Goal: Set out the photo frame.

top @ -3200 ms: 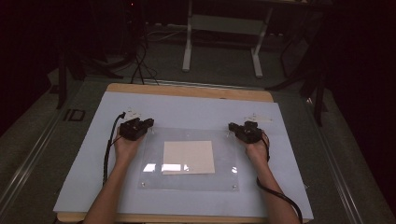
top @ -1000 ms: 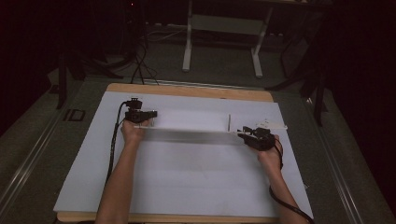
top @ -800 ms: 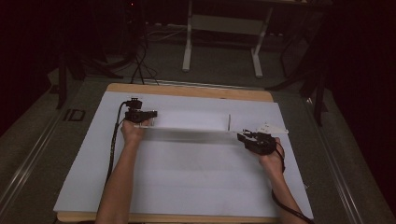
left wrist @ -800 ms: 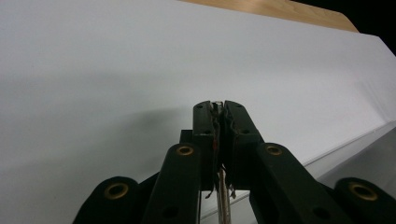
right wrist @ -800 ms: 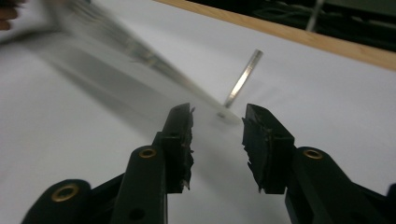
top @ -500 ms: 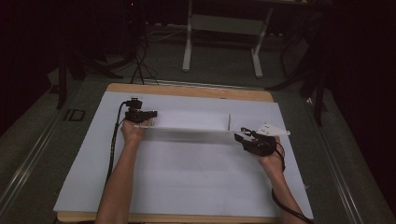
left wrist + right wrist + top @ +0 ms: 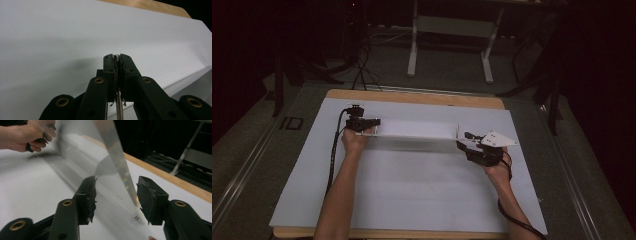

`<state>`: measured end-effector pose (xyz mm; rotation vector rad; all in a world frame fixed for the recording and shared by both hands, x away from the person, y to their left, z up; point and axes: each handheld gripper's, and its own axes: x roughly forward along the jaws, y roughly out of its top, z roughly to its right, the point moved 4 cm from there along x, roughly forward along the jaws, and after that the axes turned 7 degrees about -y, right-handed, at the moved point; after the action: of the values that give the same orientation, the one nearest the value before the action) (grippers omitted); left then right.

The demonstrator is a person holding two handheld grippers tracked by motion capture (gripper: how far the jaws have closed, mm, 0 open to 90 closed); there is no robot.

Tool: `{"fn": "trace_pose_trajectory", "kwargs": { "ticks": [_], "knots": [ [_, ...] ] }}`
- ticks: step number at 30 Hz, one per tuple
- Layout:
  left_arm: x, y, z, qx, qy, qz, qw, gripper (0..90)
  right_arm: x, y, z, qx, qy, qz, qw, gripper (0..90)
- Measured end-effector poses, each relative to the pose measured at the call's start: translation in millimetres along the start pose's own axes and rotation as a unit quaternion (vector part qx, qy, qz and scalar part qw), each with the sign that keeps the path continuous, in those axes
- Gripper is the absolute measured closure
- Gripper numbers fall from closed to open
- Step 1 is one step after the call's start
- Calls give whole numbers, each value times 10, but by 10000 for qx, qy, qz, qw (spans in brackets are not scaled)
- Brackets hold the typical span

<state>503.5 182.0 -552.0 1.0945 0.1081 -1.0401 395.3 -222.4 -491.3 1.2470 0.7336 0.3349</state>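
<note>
Left gripper (image 7: pixel 371 122) clamps clear sheet (image 7: pixel 412 131) edge; right gripper (image 7: pixel 466 141) jaws just opened wide, sheet edge loose between; mat (image 7: pixel 412 190) bare

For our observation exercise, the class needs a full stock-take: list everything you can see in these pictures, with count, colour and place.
clear sheet: one, transparent, held up over the mat's far half, its left end clamped, its right end between open jaws
mat: one, pale grey-white, covering the tabletop
table: one, light wood edge showing at far and near sides
frame stand: one, pale metal, on the floor beyond the table
left hand-held gripper: one, black, shut on the sheet's left end
right hand-held gripper: one, black with grey plate, jaws just opened, sheet edge between them but not pressed
forearms: two, entering from the bottom
</note>
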Motion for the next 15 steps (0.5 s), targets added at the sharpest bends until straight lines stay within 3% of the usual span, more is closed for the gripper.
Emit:
{"fn": "trace_pose_trajectory", "kwargs": {
  "ticks": [15],
  "knots": [
    [-2,11,3,77,26,-59,9999,830,42,8,29,277,173,-40,9995,481]
  ]
}}
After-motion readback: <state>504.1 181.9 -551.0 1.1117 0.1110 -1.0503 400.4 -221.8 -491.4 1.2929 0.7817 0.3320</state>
